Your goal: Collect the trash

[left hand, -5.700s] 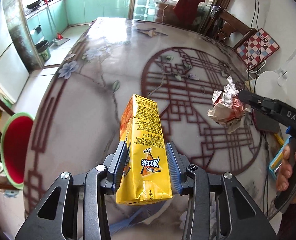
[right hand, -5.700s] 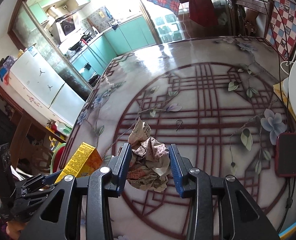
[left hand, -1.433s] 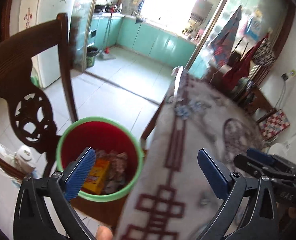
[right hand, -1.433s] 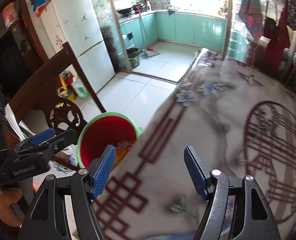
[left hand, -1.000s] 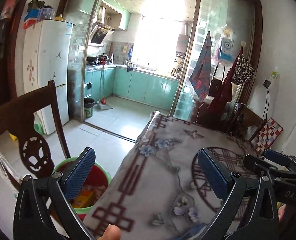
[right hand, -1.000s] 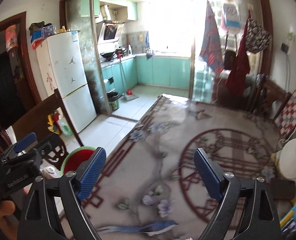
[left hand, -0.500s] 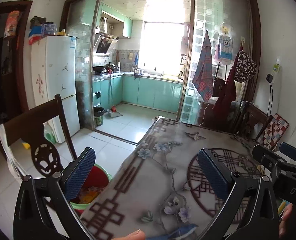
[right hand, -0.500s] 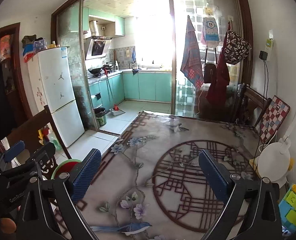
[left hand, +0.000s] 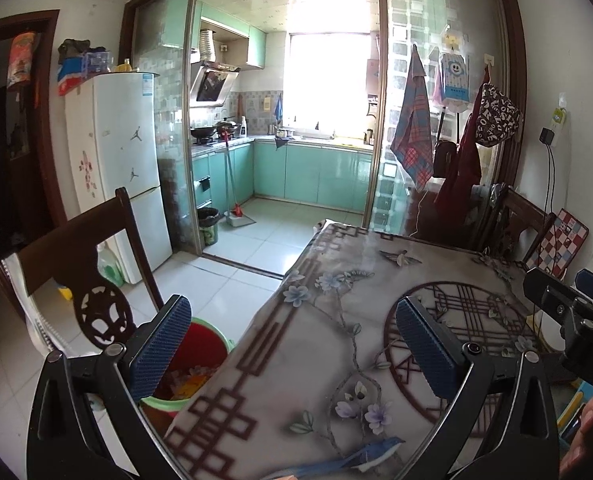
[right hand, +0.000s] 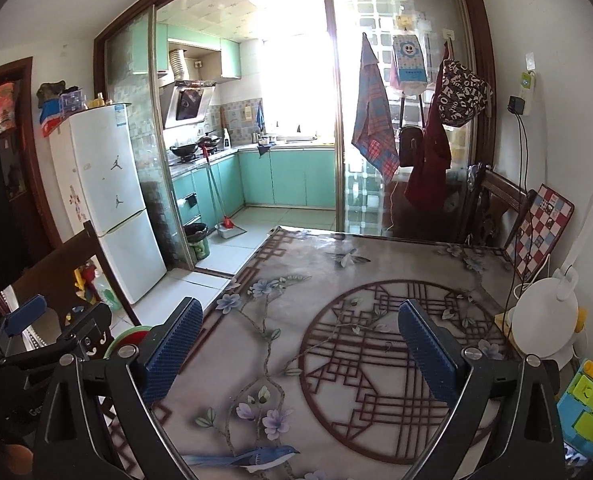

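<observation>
My left gripper (left hand: pixel 290 306) stands wide open with nothing between its blue pads, above the near left edge of the flower-patterned table (left hand: pixel 336 264). Below that edge, on the floor, sits the red bin with a green rim (left hand: pixel 206 340); yellow and crumpled trash (left hand: pixel 188 384) lies inside it. My right gripper (right hand: pixel 300 306) is open and empty too, over the table's round lattice pattern (right hand: pixel 376 344). In the right wrist view the left gripper (right hand: pixel 60 316) shows at the left, in front of the bin (right hand: pixel 130 338). The right gripper (left hand: pixel 564 284) shows at the right edge of the left wrist view.
A dark wooden chair (left hand: pixel 76 264) stands by the bin, with a white fridge (left hand: pixel 124 160) behind it. At the table's right side are a white round appliance (right hand: pixel 544 320), a checkered board (right hand: pixel 536 232) and a blue-green toy (right hand: pixel 588 400). A second chair (right hand: pixel 492 200) is at the far end.
The carton and the crumpled paper that the grippers held now lie in the bin. Over the last second both views have drawn back and levelled; the bin slid to the lower left.
</observation>
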A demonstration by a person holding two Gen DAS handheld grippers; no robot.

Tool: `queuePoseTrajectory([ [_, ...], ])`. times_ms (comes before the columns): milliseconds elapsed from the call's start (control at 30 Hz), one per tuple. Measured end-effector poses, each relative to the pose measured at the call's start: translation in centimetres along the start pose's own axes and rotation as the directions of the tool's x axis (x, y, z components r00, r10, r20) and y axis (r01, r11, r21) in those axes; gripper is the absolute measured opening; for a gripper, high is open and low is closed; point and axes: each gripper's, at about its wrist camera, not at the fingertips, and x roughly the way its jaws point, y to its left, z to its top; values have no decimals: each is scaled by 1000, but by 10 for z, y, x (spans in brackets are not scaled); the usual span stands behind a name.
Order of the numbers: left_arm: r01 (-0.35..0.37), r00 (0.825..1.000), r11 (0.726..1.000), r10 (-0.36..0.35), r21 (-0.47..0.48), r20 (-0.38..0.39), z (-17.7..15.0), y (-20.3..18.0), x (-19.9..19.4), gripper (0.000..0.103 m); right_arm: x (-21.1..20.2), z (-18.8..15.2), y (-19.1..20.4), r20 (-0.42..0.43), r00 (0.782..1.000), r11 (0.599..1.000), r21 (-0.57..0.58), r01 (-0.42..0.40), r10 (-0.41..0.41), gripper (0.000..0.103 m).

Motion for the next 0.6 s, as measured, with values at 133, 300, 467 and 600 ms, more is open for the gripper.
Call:
queuePoseTrajectory([
  [133,2,1000,1000,-2,12,-1,2,-5,1,103,0,2,-5,4,1000,1000,6,0,0,99],
  [300,3,1000,1000,-3,13,-2,2,-4,1,103,0,3,-10,12,1000,1000,18,0,0,99],
  [467,4,1000,1000,-4,21,0,4,-10,2,103,0,3,-14,23,1000,999,43,-4,3,99],
  [600,4,1000,1000,-4,19,-4,3,-10,2,103,3,2,-17,26,1000,998,64,-10,8,99],
])
